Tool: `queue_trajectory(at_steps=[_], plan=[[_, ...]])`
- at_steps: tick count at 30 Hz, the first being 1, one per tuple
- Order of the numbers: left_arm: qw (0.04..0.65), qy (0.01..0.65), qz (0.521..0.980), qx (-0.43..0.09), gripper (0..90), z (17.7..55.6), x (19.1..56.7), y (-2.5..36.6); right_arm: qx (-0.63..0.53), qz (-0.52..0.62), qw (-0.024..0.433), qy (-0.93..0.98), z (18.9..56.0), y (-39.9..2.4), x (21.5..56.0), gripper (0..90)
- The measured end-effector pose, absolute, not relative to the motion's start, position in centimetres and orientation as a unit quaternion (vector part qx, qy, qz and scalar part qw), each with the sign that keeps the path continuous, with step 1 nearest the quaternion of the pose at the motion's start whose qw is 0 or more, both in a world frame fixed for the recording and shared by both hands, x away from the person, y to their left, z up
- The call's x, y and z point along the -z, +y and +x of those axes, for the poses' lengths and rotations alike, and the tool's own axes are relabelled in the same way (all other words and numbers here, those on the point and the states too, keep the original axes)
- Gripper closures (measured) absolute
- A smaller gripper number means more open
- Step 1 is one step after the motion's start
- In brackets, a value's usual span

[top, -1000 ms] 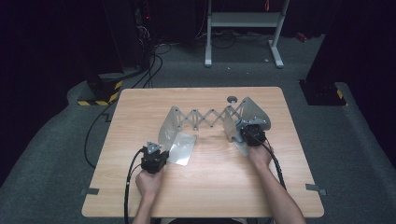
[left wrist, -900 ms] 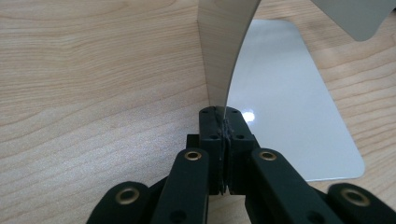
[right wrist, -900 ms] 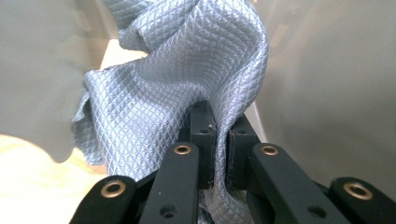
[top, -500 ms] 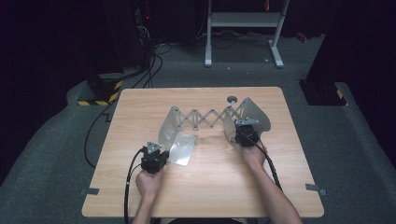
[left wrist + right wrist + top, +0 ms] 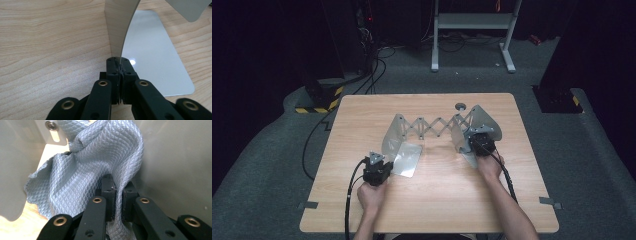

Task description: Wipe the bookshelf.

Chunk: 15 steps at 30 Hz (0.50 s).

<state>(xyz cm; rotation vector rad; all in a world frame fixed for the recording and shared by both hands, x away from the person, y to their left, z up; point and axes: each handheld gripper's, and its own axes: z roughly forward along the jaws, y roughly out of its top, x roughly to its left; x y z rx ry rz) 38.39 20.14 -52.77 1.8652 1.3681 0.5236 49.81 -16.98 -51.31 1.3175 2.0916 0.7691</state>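
I am holding an expandable metal rack [image 5: 439, 127] on the wooden table [image 5: 437, 200] and wiping it. The left gripper [image 5: 119, 65] has its jaws closed on the thin lower edge of the left end plate [image 5: 120, 25], which rises straight up in front of the jaws and curves away to the right. Just right of these jaws the flat foot plate [image 5: 155, 62] lies on the table. The right gripper [image 5: 117, 187] has its jaws closed on a blue-grey quilted cloth [image 5: 100, 160]. The cloth bunches up ahead of the jaws and is pressed against the right end plate [image 5: 180, 165], which stands close on the right side of the jaws.

To do this step well, I think the left grip must stay firm and quiet, so that the rack does not slide or fold while the cloth rubs. The cloth should move in short strokes along the plate, with the pad of cloth between the jaws and the metal, never the bare jaws.

For the edges: another metal panel [image 5: 15, 170] stands on the left side of the right jaws, so the room there is narrow and the cloth can catch on the rivet [image 5: 50, 125] above. Behind both grippers, toward me, the table gives good room to pull back.
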Motion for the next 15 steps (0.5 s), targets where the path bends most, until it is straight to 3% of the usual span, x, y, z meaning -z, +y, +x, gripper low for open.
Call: queue_trajectory(at_steps=[10,15], plan=[[0.375,0.535,0.729,-0.205,87.5,38.4,52.8,20.1,-0.304,0.452,0.250,0.800,48.6,-15.5,51.4,84.2],[0.376,0.535,0.729,-0.204,87.5,38.4,52.8,20.2,-0.292,0.447,0.261,0.804,48.1,-16.1,51.4,84.2]])
